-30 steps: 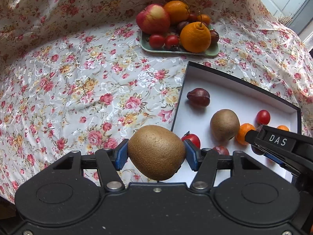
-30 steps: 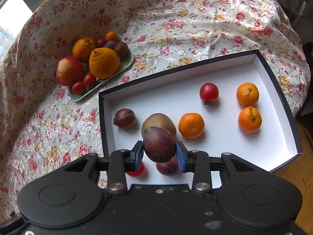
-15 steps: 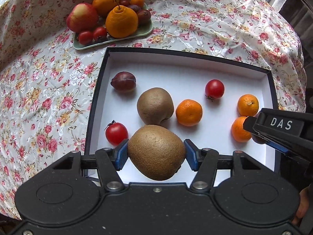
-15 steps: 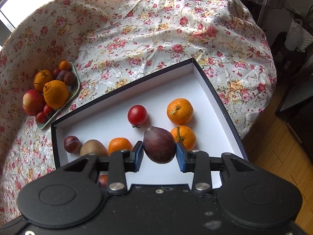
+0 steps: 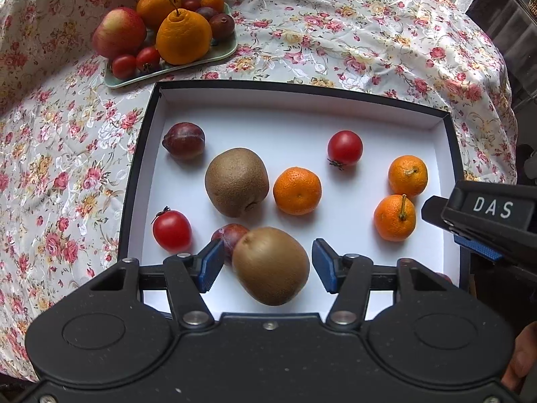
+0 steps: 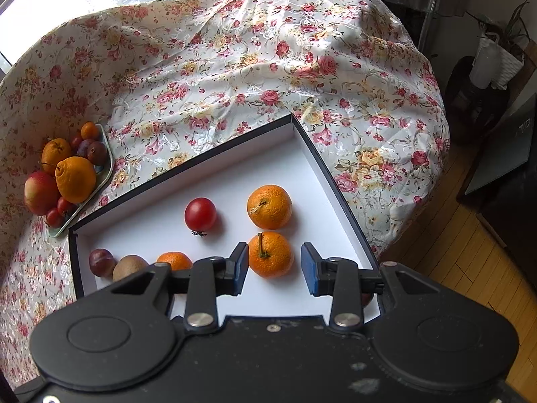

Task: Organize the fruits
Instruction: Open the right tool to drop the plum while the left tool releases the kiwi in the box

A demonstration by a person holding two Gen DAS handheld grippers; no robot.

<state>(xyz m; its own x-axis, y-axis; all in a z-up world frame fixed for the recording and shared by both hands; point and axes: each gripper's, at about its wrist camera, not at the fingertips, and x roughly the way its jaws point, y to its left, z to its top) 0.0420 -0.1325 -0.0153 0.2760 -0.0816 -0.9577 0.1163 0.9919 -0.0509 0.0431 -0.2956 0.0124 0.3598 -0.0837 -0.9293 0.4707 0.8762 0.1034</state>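
My left gripper [image 5: 267, 265] hangs over the near part of the black-rimmed white box [image 5: 134, 168]. A brown kiwi [image 5: 270, 265] shows between its blue pads, with a gap on each side, while the jaws close slightly. A second kiwi [image 5: 236, 181], two plums [image 5: 183, 141], two tomatoes [image 5: 345, 147] and three tangerines [image 5: 297, 190] lie in the box. My right gripper [image 6: 274, 270] stands open and holds nothing above a tangerine [image 6: 270, 253]. One of its fingers [image 5: 446, 215] reaches in from the right. A reddish fruit [image 6: 367, 299] peeks out behind its right finger.
A green plate [image 5: 117, 82] at the back left holds an apple [image 5: 119, 32], oranges, small tomatoes and plums. The floral cloth [image 6: 268, 67] drops off the table's right edge to a wooden floor [image 6: 470, 252]. A person's hand [image 5: 517, 352] shows at the lower right.
The kiwi has left the left pads and sits lower, loose between them. The dark plum that the right gripper held is gone from its jaws.
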